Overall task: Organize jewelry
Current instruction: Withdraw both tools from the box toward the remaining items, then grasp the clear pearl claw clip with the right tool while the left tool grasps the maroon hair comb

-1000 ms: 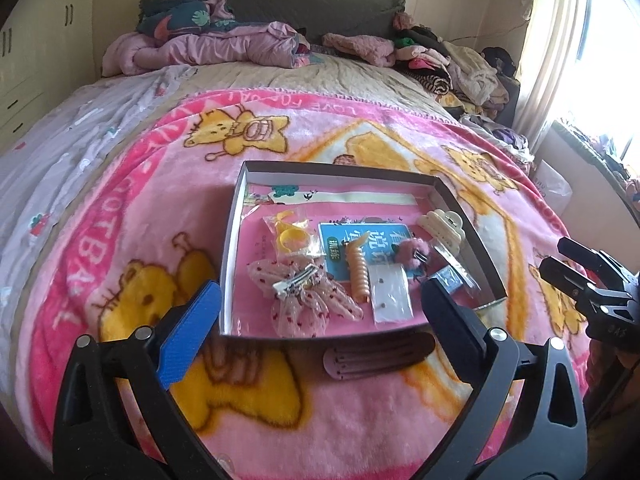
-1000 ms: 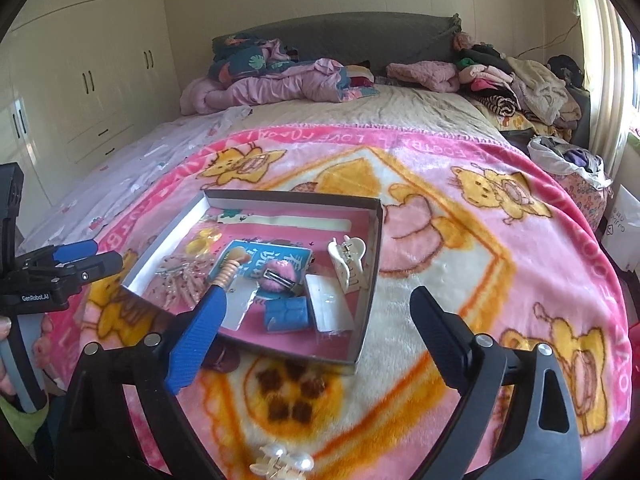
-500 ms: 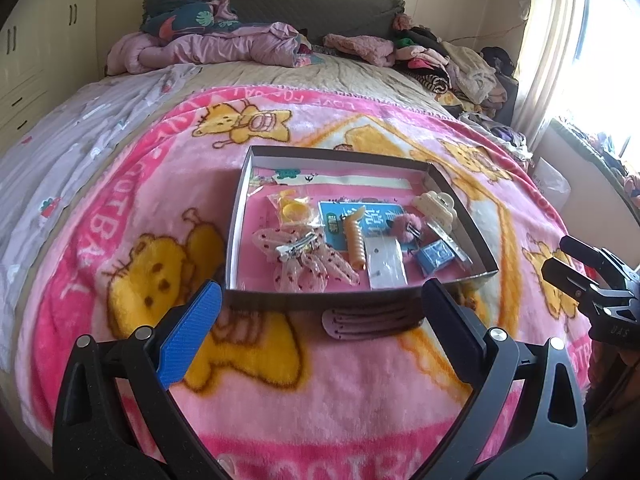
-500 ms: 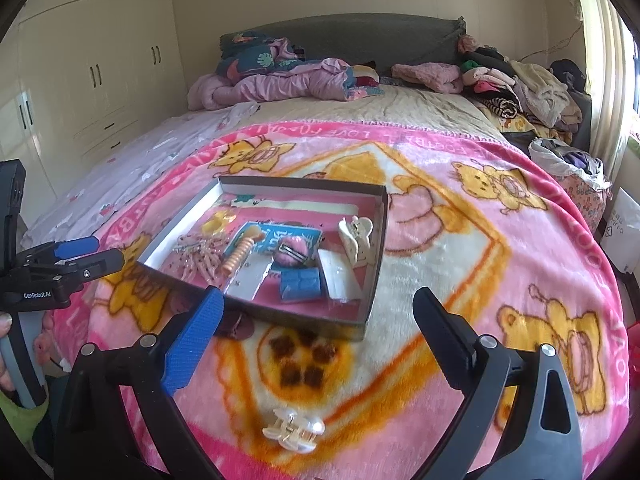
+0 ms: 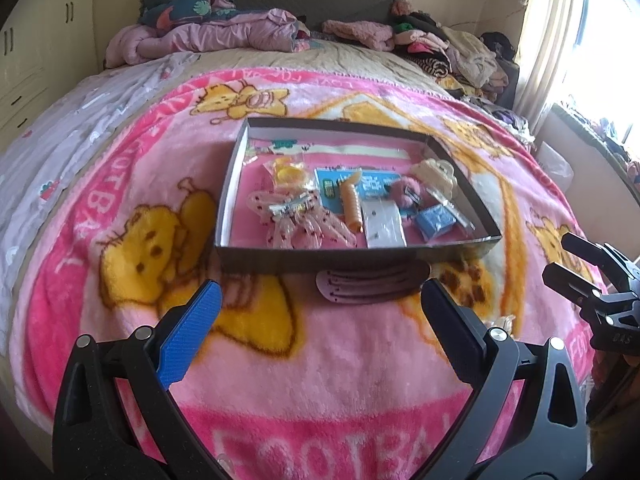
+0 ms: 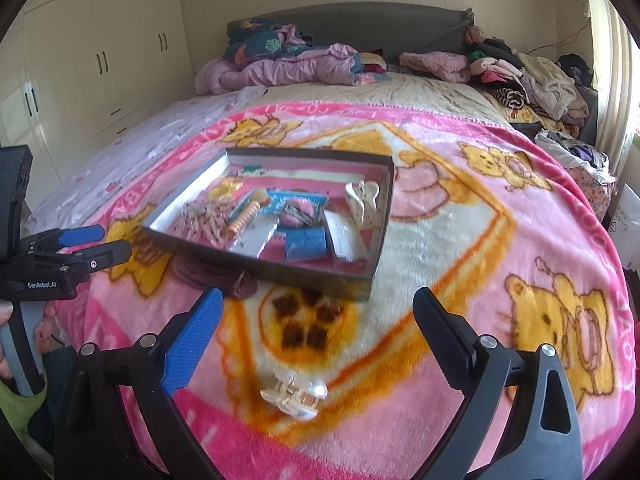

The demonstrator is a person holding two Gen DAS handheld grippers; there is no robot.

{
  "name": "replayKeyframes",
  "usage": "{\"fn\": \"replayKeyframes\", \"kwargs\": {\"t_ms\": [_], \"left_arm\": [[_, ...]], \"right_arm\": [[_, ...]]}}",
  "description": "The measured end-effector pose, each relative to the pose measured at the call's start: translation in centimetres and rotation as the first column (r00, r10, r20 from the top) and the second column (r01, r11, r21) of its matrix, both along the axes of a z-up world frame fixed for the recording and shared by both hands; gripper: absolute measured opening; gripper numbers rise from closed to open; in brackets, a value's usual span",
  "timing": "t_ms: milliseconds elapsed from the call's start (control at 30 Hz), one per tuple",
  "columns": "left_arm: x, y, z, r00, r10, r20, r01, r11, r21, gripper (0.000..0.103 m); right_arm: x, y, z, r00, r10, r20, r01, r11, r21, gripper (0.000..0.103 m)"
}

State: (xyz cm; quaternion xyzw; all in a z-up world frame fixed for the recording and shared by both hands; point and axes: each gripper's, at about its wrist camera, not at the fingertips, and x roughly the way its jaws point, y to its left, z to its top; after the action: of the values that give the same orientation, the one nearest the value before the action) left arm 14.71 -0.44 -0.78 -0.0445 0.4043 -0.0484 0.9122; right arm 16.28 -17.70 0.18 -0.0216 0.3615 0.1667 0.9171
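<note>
A shallow dark box (image 5: 356, 254) (image 6: 304, 274) lies on the pink blanket and holds several hair accessories: an orange spiral clip (image 5: 352, 206), a cream claw clip (image 5: 436, 170) (image 6: 362, 200), a pink fluffy clip (image 5: 404, 192) and a blue pouch (image 5: 434, 220). A mauve hair comb (image 5: 372, 282) (image 6: 212, 276) lies on the blanket against the box's near wall. A clear claw clip (image 6: 294, 394) lies on the blanket between the right gripper's fingers. My left gripper (image 5: 320, 320) is open and empty, short of the comb. My right gripper (image 6: 316, 328) is open and empty above the clear clip.
The pink cartoon blanket (image 5: 280, 380) covers the bed. Piled clothes (image 5: 452, 52) and bedding (image 5: 208, 32) lie at the headboard. White wardrobes (image 6: 80, 68) stand on the left, a window (image 5: 600, 40) on the right. Each gripper shows in the other's view: the right (image 5: 592, 284), the left (image 6: 76, 248).
Both grippers have pulled back from the box toward the foot of the bed. The clear claw clip now lies farther up between the right fingers. Both stayed open.
</note>
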Motion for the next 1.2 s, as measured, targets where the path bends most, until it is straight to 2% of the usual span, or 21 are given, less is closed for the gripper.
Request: {"fn": "replayKeyframes", "kwargs": {"t_ms": [600,1000,1100,1167,1200], "left_arm": [[0.4,-2.6,-2.7,0.997,-0.039,-0.069,0.041,0.999,0.019,0.091],[2.0,-4.0,-4.4,0.991,-0.07,-0.117,0.066,0.997,-0.038,0.091],[2.6,-4.4,-5.1,0.988,-0.07,-0.135,0.063,0.996,-0.056,0.091],[3.0,-4.6,-5.5,0.987,-0.069,-0.145,0.059,0.996,-0.071,0.091],[3.3,-4.7,-5.7,0.986,-0.066,-0.152,0.054,0.995,-0.078,0.091]], "right_arm": [[-1.2,0.8,-5.1,0.994,0.053,-0.099,-0.054,0.999,-0.005,0.093],[-1.2,1.1,-7.5,0.986,0.069,-0.152,-0.068,0.998,0.008,0.092],[-1.1,1.2,-8.1,0.983,0.071,-0.167,-0.07,0.997,0.011,0.077],[-1.1,1.3,-8.5,0.983,0.078,-0.168,-0.078,0.997,0.008,0.056],[-1.1,1.5,-8.6,0.982,0.085,-0.168,-0.085,0.996,0.003,0.05]]}}
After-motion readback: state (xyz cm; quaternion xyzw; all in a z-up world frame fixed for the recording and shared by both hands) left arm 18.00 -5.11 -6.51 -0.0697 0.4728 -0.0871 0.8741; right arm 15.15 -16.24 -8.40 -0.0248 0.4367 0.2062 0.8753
